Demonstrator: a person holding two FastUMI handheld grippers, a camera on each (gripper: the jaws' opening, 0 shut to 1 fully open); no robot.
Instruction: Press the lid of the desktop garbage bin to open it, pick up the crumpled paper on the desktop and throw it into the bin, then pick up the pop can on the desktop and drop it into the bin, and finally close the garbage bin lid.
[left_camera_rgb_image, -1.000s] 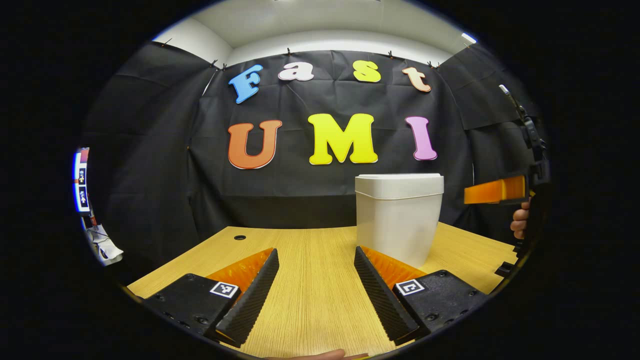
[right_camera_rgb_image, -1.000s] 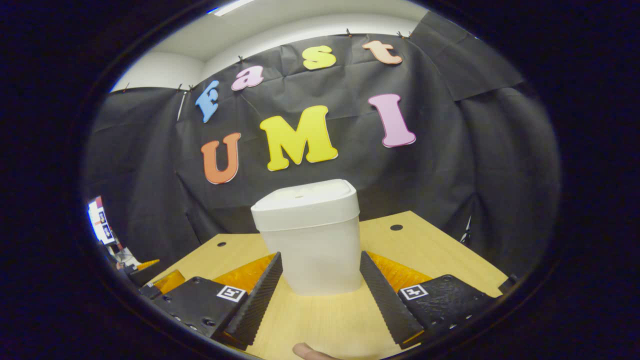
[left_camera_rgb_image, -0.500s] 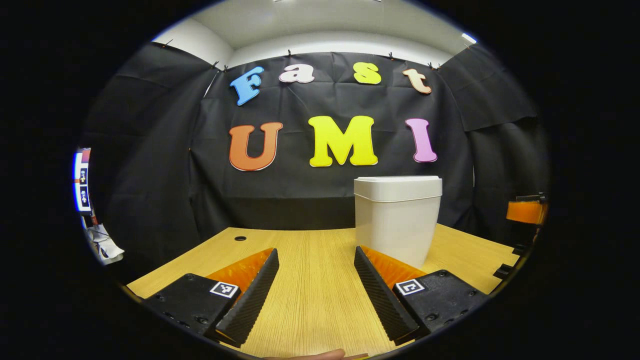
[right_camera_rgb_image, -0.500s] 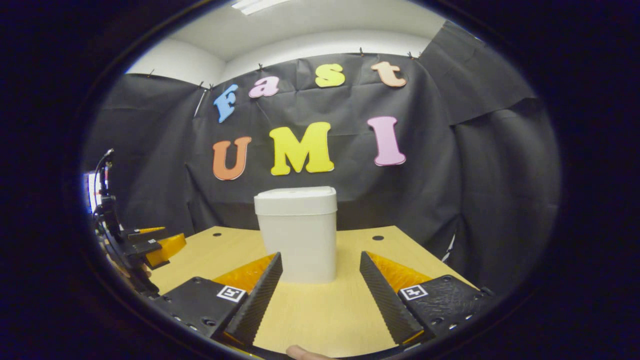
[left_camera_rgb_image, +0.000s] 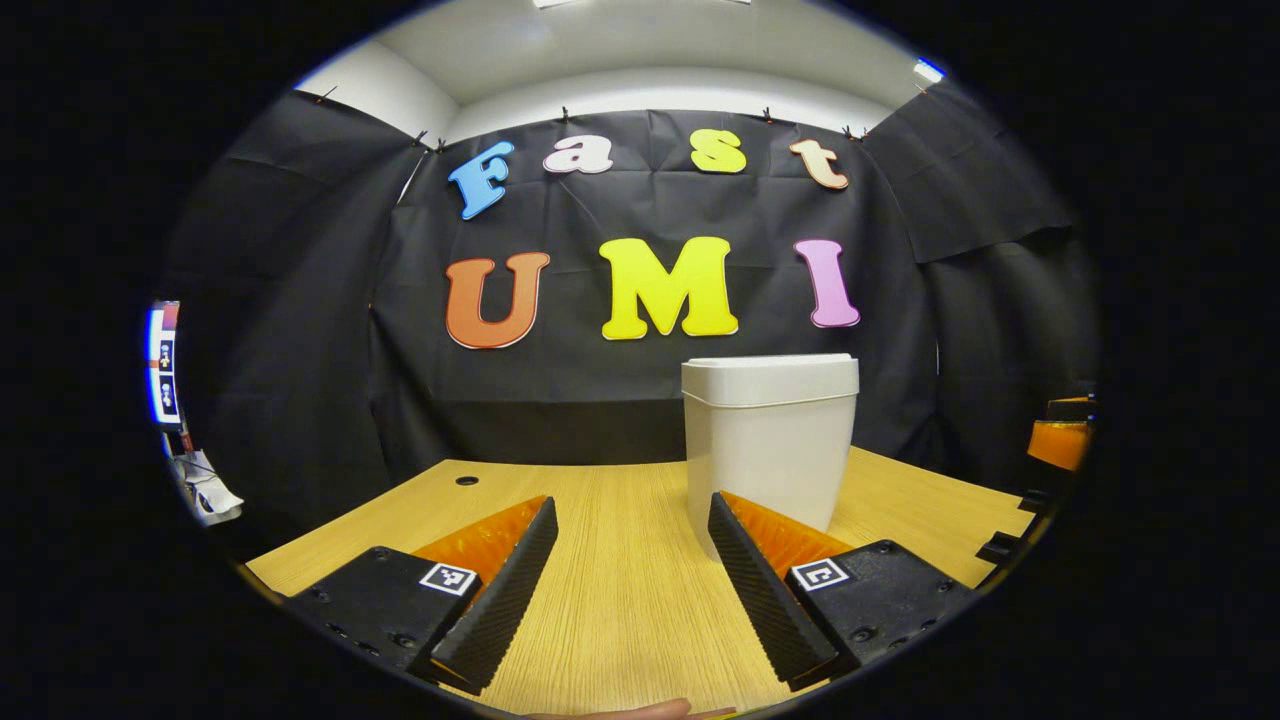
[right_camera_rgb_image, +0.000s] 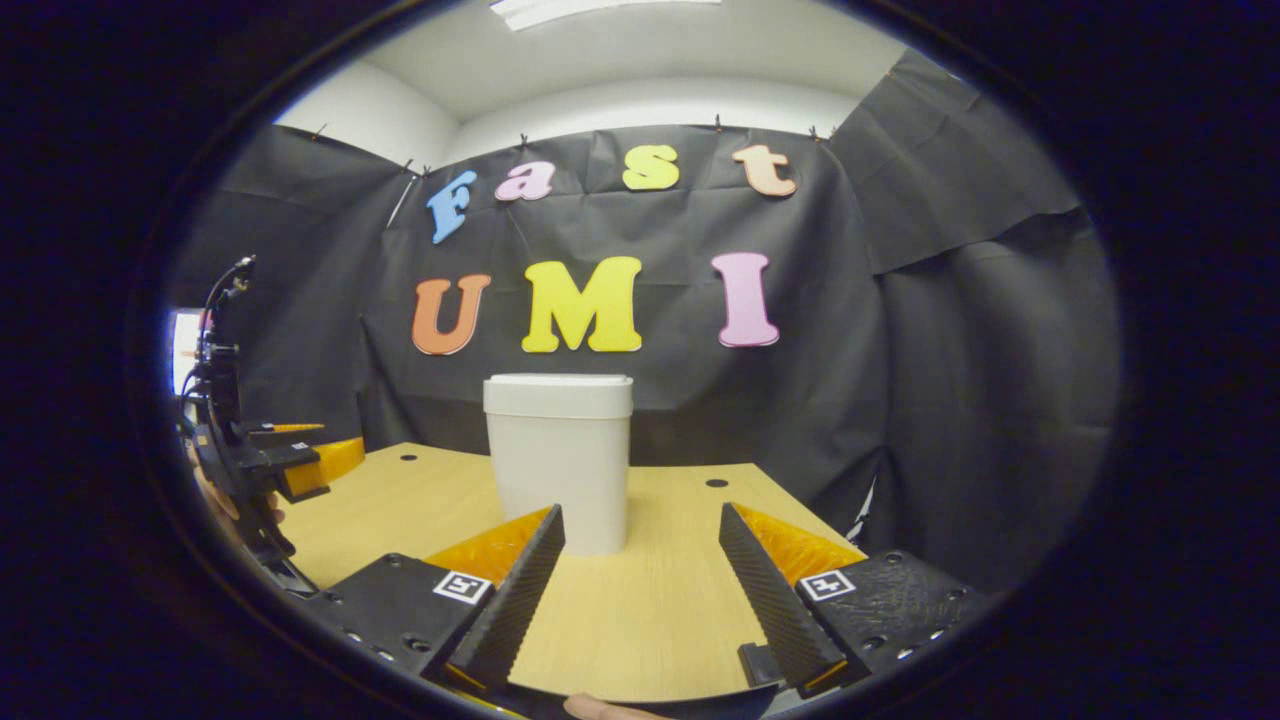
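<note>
White garbage bin (left_camera_rgb_image: 768, 440) sitting upright on wooden desktop (left_camera_rgb_image: 620, 590), lid (left_camera_rgb_image: 770, 366) lying flat, closed. Bin looking plain, matte, tapering toward base, wider lid band on top. Left gripper (left_camera_rgb_image: 632, 580) hovering low over desktop, jaws gaping wide, holding nothing; bin standing just beyond its right finger. Right gripper (right_camera_rgb_image: 640, 590) also spreading wide, gripping nothing, bin (right_camera_rgb_image: 558, 455) ahead, slightly left. Left gripper (right_camera_rgb_image: 290, 462) showing at left edge of right gripper view.

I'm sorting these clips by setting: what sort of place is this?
Most likely a small recording booth set up as a desk, not a real home: black cloth wall pinned up on all sides, a bare wooden desk, and a lone white lidded bin standing on it.
</note>
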